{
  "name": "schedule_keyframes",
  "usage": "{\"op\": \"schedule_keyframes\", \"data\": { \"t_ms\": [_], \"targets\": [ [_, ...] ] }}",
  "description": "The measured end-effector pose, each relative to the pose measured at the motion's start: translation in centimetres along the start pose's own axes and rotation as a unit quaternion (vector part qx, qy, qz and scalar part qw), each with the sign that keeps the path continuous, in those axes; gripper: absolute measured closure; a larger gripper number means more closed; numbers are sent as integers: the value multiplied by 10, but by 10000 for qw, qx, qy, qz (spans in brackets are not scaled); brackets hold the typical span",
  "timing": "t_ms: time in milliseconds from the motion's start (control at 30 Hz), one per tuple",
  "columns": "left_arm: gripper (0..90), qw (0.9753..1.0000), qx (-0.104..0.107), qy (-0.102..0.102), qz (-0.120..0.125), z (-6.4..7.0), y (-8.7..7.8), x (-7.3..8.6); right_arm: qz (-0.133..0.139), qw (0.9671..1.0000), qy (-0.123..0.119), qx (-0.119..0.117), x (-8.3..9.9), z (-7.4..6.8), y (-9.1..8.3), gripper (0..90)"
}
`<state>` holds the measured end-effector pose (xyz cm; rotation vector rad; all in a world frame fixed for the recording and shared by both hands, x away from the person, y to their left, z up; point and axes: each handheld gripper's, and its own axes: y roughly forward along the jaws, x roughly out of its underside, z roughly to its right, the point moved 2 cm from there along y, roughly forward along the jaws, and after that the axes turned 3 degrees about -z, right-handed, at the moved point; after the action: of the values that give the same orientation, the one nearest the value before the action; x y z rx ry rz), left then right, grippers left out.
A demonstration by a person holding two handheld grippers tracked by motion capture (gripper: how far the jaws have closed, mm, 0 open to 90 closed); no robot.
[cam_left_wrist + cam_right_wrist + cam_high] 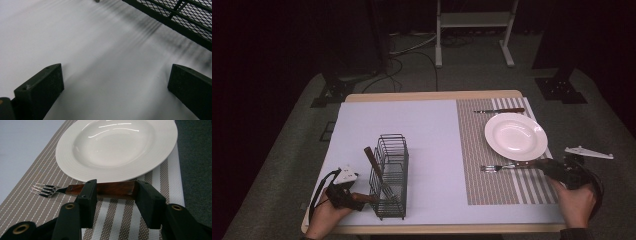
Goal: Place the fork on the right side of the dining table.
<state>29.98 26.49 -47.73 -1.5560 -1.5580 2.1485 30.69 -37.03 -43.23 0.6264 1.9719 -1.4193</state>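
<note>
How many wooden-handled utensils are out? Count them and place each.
3: a knife beyond the plate, a fork on its near side, and one standing in the wire caddy.

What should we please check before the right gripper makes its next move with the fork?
1. Fork lies flat on the mat, near the plate: ok.
2. Right gripper jaws stand apart, over the fork's wooden handle: ok.
3. Jaws touching the handle or not: cannot tell.
4. Fork clear of the plate rim for a lift: cannot tell; the handle lies close under it.
5. Left gripper open, beside the rack, out of the way: ok.
6. Knife laid on the plate's far side: ok.
</note>
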Motion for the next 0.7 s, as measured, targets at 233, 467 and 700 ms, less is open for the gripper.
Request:
{"op": "schedule_keyframes", "data": {
  "t_ms": [233, 467, 700],
  "targets": [
    [0, 10000, 0, 0, 0, 0, 0, 0, -145, 9999, -49, 55, 2, 2, 5, 503],
    [0, 10000, 0, 1, -1, 0, 0, 0, -259, 9996, -34, 86, 4, 4, 9, 500],
    [0, 10000, 0, 1, -1, 0, 0, 0, -408, 9991, 23, 73, 8, 8, 15, 496]
  ]
}}
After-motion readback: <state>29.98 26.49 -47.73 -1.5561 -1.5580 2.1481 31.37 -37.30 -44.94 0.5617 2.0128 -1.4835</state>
